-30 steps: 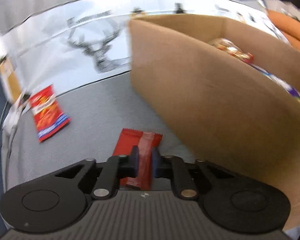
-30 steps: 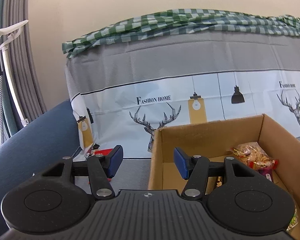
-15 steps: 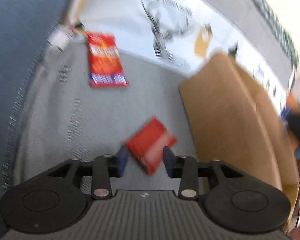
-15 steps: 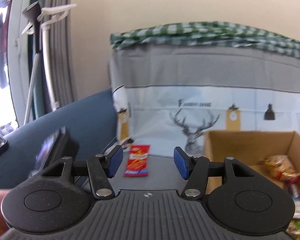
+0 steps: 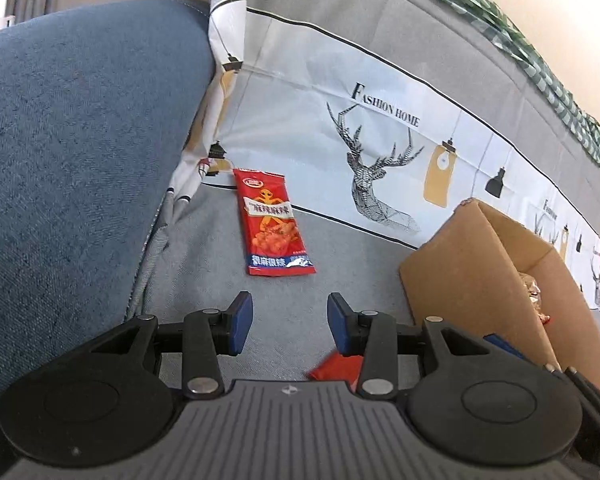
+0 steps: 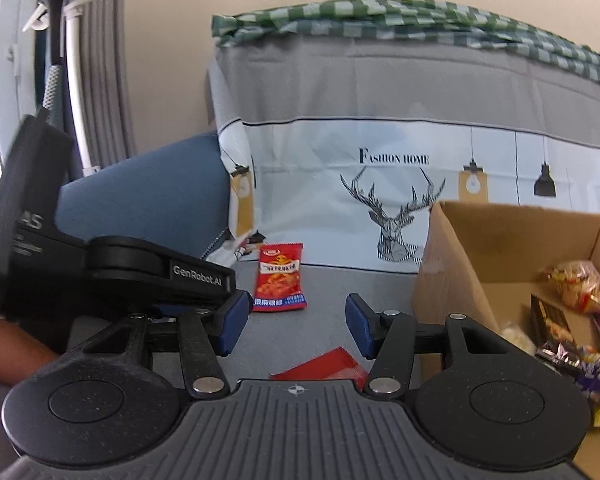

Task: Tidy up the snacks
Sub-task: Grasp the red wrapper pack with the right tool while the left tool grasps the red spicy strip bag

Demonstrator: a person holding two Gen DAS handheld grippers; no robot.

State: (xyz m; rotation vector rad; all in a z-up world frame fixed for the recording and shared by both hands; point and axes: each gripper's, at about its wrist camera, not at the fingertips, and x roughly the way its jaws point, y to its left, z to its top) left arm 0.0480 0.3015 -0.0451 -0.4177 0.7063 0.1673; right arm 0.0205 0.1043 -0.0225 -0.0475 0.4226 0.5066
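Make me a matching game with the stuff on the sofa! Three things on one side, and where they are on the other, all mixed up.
Things:
1. red snack packet with the orange figure
2. plain red packet
3. cardboard box

Places:
A. lying close under the open right gripper
B. flat on the grey seat, near the deer cloth
C. on the seat's right side, holding snacks

Pairs: 1-B, 2-A, 3-C

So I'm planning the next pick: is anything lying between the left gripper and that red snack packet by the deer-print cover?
Nothing visible does. The left gripper stands open, and only bare grey cushion lies between it and the red snack packet. The cardboard box sits off to the right, clear of that line.
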